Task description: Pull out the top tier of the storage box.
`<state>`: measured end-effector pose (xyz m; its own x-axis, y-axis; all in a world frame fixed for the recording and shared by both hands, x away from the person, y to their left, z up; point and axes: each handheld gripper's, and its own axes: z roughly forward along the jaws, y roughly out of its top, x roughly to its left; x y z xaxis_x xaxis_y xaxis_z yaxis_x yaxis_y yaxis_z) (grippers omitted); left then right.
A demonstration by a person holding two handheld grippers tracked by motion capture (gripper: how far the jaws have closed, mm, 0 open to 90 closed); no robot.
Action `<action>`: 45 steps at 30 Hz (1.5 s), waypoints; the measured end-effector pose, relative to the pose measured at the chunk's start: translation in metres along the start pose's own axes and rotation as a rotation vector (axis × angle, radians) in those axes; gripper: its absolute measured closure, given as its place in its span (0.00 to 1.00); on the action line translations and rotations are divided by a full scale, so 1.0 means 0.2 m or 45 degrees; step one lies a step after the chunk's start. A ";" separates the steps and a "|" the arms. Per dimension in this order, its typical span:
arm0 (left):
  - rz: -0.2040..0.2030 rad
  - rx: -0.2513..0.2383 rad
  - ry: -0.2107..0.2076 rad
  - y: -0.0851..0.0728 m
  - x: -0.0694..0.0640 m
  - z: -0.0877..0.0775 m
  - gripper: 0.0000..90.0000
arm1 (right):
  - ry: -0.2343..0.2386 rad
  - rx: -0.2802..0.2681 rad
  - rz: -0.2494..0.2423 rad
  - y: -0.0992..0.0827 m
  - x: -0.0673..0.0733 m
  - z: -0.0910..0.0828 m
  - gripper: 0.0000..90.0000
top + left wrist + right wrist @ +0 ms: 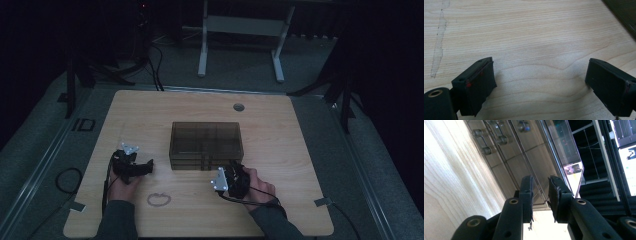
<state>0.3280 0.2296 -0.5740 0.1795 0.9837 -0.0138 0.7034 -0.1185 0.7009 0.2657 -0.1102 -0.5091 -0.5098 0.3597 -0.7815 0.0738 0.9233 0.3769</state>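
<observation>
Right hand [255, 182] rests low on the tabletop [280, 130], wrist rolled so the right claw [541, 195] lies on its side, tips aimed at the near front of the smoky drawer box [206, 145]. Its jaws stand narrowly parted, nothing pinched between them; a drawer front lies just beyond the tips. Drawer handles [492, 135] sit farther along the face, away from the tips. The box lies directly ahead of this claw, long axis across the tabletop, drawer fronts facing the person. Left hand [122, 186] holds the left claw [540, 77] level, pointing toward the box, jaws spread wide over bare wood, box well off to its side.
</observation>
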 end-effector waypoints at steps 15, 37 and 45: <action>0.000 0.000 0.000 0.00 0.00 0.00 0.10 | -0.047 0.005 -0.089 0.05 0.03 0.01 0.83; 0.000 -0.001 -0.001 0.00 0.00 0.00 0.10 | -0.075 0.000 -0.162 0.08 0.07 0.04 0.83; 0.000 0.000 -0.001 0.00 0.00 0.00 0.10 | -0.083 -0.001 -0.175 0.09 0.08 0.04 0.83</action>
<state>0.3280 0.2296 -0.5741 0.1801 0.9835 -0.0144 0.7031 -0.1185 0.7011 0.2662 -0.0871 -0.5187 -0.4585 0.2381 -0.8562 0.0068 0.9644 0.2645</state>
